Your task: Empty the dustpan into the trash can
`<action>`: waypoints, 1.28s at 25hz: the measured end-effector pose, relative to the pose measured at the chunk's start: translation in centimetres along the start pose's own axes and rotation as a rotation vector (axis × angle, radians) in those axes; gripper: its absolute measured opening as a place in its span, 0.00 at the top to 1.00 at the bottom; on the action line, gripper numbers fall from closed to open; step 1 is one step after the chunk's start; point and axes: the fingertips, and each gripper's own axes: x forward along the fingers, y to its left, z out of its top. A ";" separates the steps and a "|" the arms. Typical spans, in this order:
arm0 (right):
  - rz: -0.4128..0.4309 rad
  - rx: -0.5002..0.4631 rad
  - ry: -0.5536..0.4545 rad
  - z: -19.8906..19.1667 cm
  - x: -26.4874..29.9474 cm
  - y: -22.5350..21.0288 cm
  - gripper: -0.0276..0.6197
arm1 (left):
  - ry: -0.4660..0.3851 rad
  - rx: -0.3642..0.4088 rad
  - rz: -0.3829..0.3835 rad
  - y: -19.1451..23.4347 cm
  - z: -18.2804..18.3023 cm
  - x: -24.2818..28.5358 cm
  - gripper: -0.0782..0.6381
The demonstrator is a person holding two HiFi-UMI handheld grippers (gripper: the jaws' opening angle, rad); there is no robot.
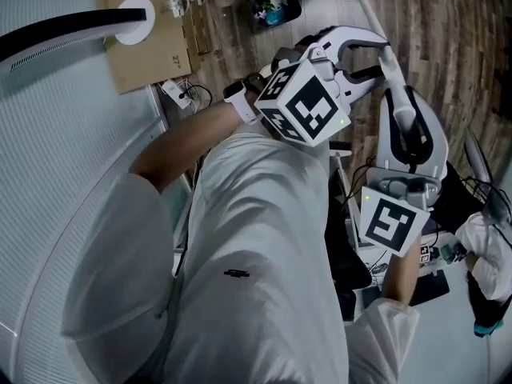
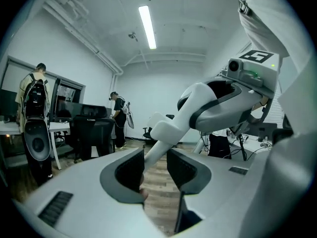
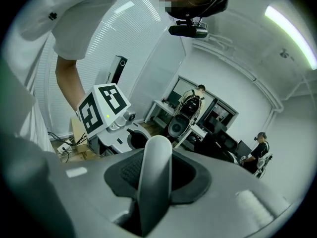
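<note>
A white rounded handle runs between my two grippers; the dustpan itself is not in sight. My right gripper is shut on the handle, which stands up between its pads. My left gripper is open, and the handle's thin end lies between its jaws near the left pad, with a gap to the right pad. The right gripper shows in the left gripper view, holding the handle farther along. A dark trash can with colourful contents sits on the wood floor, beyond both grippers.
A cardboard box and a power strip lie by the wall at the left. Black equipment and cables crowd the floor at the right. Two people, desks, a speaker and office chairs stand across the room.
</note>
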 end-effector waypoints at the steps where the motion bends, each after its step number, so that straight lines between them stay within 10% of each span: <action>1: -0.011 0.011 0.005 -0.6 -0.7 -1.0 0.78 | 0.007 0.005 -0.014 -0.7 0.5 1.1 0.69; 21: -0.199 0.296 0.219 -16.5 -3.6 -5.5 0.78 | 0.197 -0.029 -0.283 -9.0 -6.1 14.9 0.69; 32: -0.237 0.376 0.315 -25.2 -3.6 -5.6 0.77 | 0.327 -0.020 -0.265 -9.1 -12.6 17.4 0.77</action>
